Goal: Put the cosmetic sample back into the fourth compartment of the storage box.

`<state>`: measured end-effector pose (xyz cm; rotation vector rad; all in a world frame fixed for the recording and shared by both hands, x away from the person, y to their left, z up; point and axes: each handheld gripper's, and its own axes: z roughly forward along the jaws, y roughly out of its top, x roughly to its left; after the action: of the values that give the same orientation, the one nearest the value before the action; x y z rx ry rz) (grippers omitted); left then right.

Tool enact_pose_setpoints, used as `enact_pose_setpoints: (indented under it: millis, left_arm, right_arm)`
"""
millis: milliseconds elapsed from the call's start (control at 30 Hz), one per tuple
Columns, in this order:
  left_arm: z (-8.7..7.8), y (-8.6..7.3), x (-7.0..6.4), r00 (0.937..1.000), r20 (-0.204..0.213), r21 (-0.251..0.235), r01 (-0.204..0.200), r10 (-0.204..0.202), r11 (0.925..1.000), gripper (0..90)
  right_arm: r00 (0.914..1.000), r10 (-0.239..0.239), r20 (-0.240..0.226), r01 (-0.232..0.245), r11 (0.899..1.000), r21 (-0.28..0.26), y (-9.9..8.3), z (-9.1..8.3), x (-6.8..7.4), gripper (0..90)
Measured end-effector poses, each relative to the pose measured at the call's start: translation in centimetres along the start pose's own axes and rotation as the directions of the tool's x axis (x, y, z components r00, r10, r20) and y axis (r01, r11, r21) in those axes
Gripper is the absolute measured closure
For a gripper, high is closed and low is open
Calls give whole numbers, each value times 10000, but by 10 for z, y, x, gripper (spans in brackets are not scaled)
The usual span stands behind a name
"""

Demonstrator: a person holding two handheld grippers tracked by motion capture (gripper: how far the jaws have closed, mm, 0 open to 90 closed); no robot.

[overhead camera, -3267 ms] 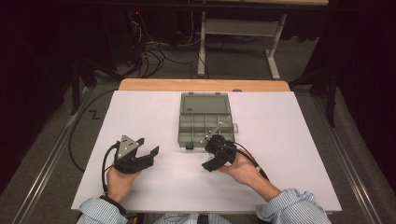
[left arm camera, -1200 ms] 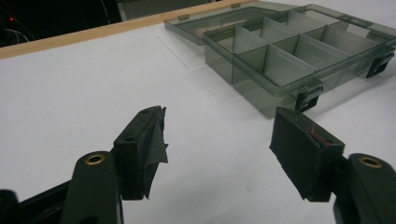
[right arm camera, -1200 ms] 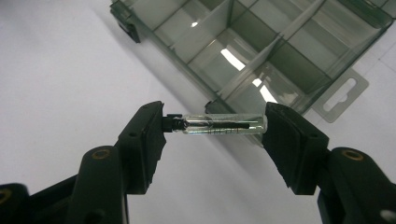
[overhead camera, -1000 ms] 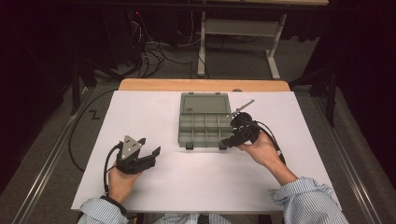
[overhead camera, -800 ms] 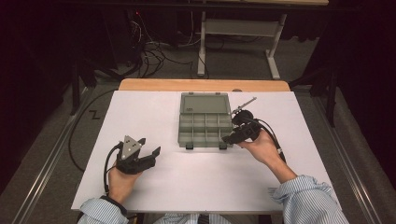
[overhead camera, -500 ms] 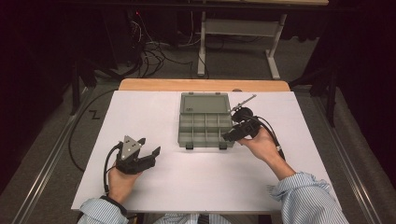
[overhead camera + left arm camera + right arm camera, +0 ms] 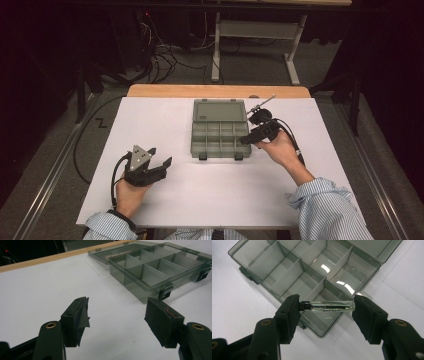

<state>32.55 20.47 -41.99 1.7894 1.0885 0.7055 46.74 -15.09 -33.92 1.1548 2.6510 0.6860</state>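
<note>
White tabletop point(image 7: 210, 195) with a wooden strip point(image 7: 215, 90) along its far edge. Beyond it, grey carpeted floor point(image 7: 165, 75) carries a tangle of cables point(image 7: 157, 52) at far left and a pale metal table frame point(image 7: 255, 30) with splayed feet. A metal rail point(image 7: 47, 175) runs along the floor at left.

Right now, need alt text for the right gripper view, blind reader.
A small clear vial with a black cap is held end to end between the right gripper's two black fingers, above an open, empty grey compartment box. The box sits on a white table, its lid folded back.
</note>
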Motion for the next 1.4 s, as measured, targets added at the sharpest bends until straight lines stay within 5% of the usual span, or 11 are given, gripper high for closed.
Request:
enact_pose_setpoints:
  millis: [567, 1400]
  left_arm:
    - [-1, 0, 0, 10000, -4, -29, -14, 14, 10000, 343]
    - [-1, 0, 1, 10000, 29, -112, 71, -71, 9999, 343]
  right_arm:
    - [9987, 440, 270, -443, 9989, 120, 19, 9, -12, 414]
    - [9965, 593, 587, -641, 9945, 833, 36, 48, -20, 413]
